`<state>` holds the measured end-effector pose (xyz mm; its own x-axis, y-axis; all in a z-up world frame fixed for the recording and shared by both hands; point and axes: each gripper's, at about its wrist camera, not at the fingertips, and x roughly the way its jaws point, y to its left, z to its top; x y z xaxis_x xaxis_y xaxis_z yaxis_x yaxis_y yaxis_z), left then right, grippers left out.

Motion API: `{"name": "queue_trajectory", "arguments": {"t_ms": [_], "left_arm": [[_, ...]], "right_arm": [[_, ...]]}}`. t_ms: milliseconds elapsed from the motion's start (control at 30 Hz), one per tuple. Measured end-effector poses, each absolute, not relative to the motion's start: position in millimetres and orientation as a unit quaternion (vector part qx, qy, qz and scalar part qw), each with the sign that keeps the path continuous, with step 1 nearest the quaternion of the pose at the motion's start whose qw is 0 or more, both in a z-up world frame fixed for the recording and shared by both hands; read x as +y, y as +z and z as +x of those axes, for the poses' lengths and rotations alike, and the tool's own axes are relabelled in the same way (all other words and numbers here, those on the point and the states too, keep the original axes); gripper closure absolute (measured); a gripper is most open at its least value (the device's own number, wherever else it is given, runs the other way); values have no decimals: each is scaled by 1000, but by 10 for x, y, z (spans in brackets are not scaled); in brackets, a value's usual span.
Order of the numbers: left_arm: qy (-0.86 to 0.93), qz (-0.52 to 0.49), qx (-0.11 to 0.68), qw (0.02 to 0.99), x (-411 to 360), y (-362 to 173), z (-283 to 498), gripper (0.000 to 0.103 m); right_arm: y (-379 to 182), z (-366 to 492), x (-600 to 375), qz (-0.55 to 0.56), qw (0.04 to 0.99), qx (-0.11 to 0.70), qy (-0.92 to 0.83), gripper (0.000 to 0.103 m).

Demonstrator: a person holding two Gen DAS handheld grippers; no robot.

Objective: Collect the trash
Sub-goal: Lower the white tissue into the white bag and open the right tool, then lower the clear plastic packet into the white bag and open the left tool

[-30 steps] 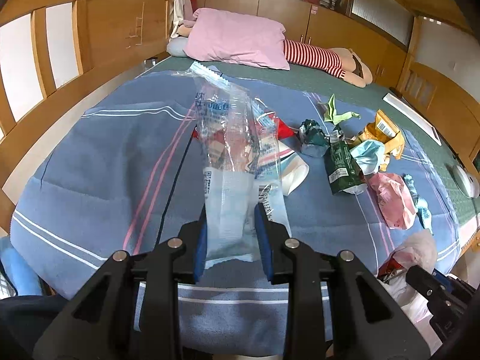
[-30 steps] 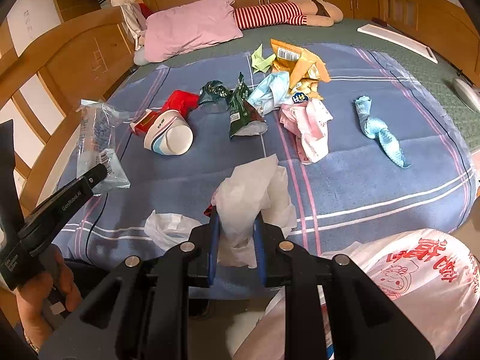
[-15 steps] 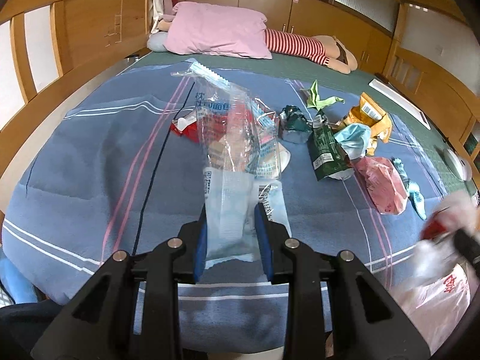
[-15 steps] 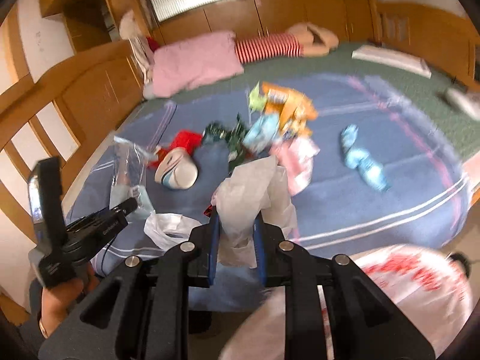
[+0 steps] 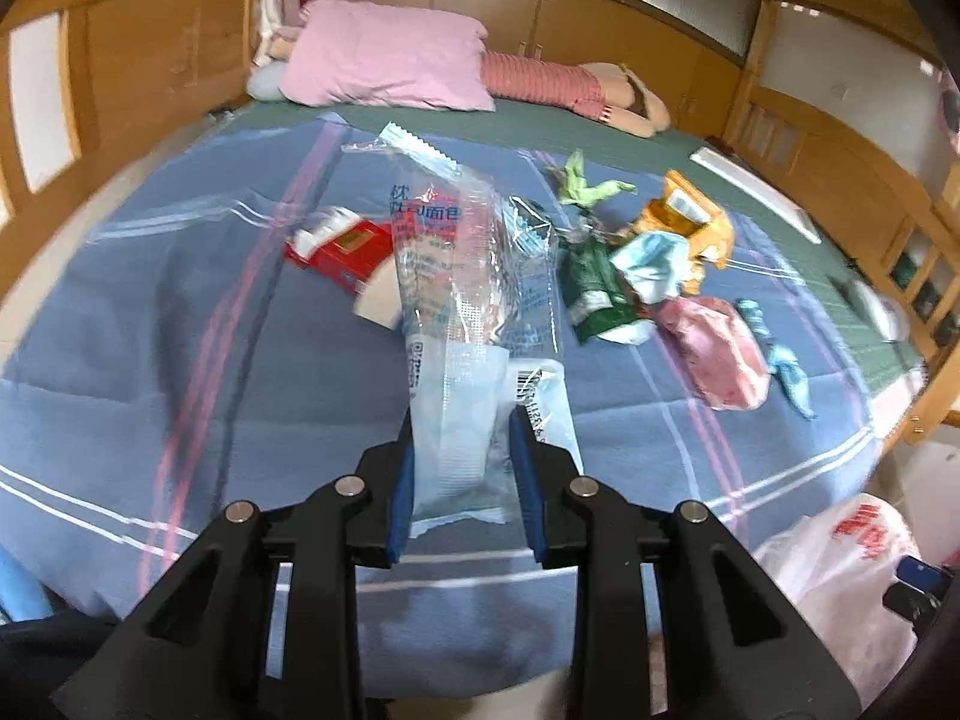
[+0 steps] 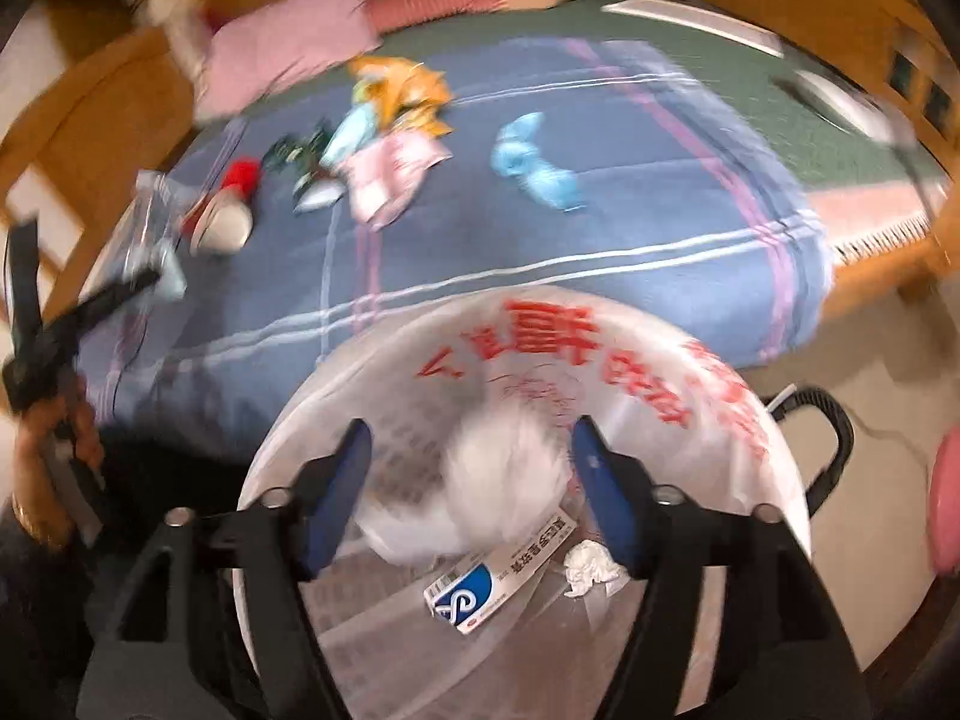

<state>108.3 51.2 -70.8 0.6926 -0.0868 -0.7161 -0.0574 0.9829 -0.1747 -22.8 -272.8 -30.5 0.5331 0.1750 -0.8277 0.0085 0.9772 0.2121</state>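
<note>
Two grippers are at work beside a bed covered with a blue striped blanket (image 5: 150, 324). The left gripper (image 5: 462, 438) is clamped on a clear plastic wrapper (image 5: 456, 300), which stands up between its blue pads and blocks much of that camera's view of the litter behind it. The right gripper (image 6: 471, 456) hangs over the mouth of a white trash bag (image 6: 690, 378) with red print; its jaws have just been opening and now stand wide apart, with a crumpled white wad (image 6: 504, 480) between them that seems, through the blur, to touch neither pad. Deeper in the bag lie a small blue-and-white box (image 6: 474, 585) and a scrap of tissue (image 6: 591, 567). Still on the blanket are a red box (image 5: 342, 252), a green packet (image 5: 594, 288), an orange packet (image 5: 696, 222), a pink wrapper (image 5: 714, 348) and a light blue wrapper (image 6: 534, 171), all well apart from the bag. A pink pillow (image 5: 390, 54) lies at the far end.
</note>
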Motion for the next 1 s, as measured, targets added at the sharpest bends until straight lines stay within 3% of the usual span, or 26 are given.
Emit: {"name": "queue_trajectory", "arguments": {"t_ms": [200,333,600,667,700,733,1000], "left_arm": [[-256,-184,390,865,223,-686,915,73],[-404,-130,393,815,-378,-690,596,73],[-499,-16,411,763,-1005,-804,238,68],[-499,-12,417,760,-1008,-826,250,48],[-495,-10,416,763,-1014,-824,229,19],[-480,-6,414,773,-1000,-821,236,3],[-333,-73,411,846,-605,-820,538,3]], "right_arm": [[-19,-335,-3141,209,896,391,3,30],[111,-440,-3368,234,910,340,-49,29],[-28,-413,-3481,246,900,353,-71,29],[-55,-404,-3467,247,898,358,-68,29],[-59,-412,-3457,247,898,359,-67,29],[-63,-407,-3444,246,898,359,-66,29],[-69,-362,-3345,238,899,362,-58,29]]}}
